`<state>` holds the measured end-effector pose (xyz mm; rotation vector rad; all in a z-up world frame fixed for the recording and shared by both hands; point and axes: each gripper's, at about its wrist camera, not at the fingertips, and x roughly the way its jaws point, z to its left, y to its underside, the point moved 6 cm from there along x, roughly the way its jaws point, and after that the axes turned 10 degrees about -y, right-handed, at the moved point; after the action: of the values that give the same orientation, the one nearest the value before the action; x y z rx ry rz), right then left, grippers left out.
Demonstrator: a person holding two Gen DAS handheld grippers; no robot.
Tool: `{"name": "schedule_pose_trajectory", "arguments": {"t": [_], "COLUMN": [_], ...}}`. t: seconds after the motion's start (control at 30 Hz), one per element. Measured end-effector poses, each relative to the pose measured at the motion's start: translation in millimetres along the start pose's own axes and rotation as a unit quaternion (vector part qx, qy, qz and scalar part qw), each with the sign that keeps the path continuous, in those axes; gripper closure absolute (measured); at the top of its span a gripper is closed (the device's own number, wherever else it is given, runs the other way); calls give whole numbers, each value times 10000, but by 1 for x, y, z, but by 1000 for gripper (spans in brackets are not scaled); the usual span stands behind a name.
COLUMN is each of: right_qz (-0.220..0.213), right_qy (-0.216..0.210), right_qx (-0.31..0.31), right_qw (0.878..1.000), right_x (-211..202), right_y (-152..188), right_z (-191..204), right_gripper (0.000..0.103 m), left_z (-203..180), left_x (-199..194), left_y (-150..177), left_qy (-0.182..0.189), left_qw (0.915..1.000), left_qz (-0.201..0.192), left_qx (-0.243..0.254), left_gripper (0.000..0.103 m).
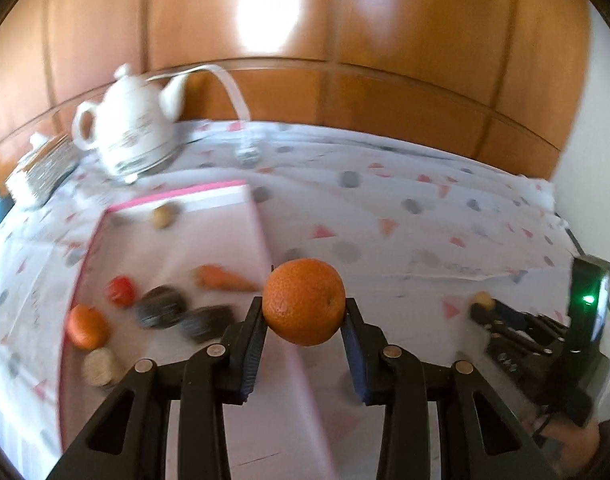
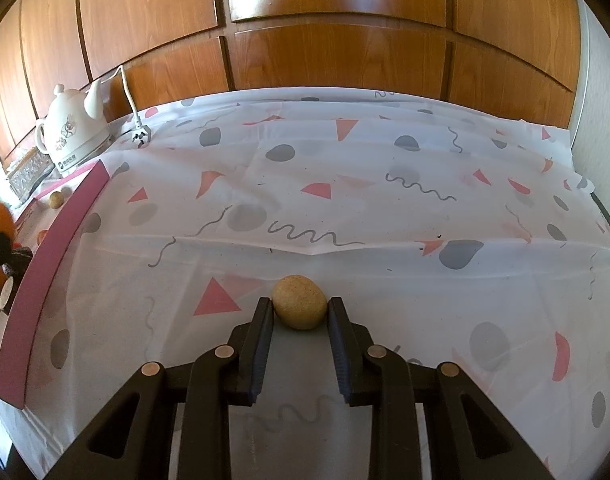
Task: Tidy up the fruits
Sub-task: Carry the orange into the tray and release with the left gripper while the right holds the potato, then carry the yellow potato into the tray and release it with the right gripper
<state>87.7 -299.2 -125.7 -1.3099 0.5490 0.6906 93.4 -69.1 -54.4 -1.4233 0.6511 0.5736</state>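
No words or numbers can be read. The white kettle [image 2: 73, 136], at the upper left of the right wrist view, has a round mark with small letters near its bottom and a drawing on its side. The letters are too tiny to make out.

Black tool [image 2: 300, 312], blue pads [image 2: 261, 354], brass rivets.

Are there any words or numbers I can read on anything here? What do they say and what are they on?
No text here can be read clearly.
White kettle: a small dark logo with tiny characters near its base, too small to read; the pattern above it is a drawing, not words.
Black device with a green light: no readable marking.
Tablecloth: only shapes and squiggles, no letters.
Orange and the tan round fruit: no stickers or labels visible.
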Motion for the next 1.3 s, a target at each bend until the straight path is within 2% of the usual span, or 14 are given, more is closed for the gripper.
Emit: {"name": "schedule_pose_trajectory", "arguments": {"t": [0.27,0.57,0.77,1.0,1.2,1.27,1.3], "right_qz": [20,33,22,20,23,25,27], "right_qy": [123,182,164,151,156,161,167], "right_qx": [-97,-135,-115,-100,-105,-108,-113], "right_qw": [9999,9997,9998,9998,9998,9998,9998], "right_x": [0,0,1,0,0,0,0], "right_y": [0,0,0,0,0,0,0], "right_z": [2,3,3,3,3,3,3], "right_gripper": [75,75,75,75,75,75,75], "left_z": [67,122,118,108,108,109,109], "left_x": [3,-1,8,18,16,13,11], "left_y": [19,37,41,33,37,38,38], "left_qy": [-430,-415,-340,-392,-575,-709,-753], "left_qw": [9965,9880,9885,9903,9905,9901,9899], "left_qz": [251,504,624,563,558,539,519], "left_qx": [-673,-1402,-1337,-1209,-1115,-1089,-1086], "left_gripper": [66,66,65,62,62,59,54]}}
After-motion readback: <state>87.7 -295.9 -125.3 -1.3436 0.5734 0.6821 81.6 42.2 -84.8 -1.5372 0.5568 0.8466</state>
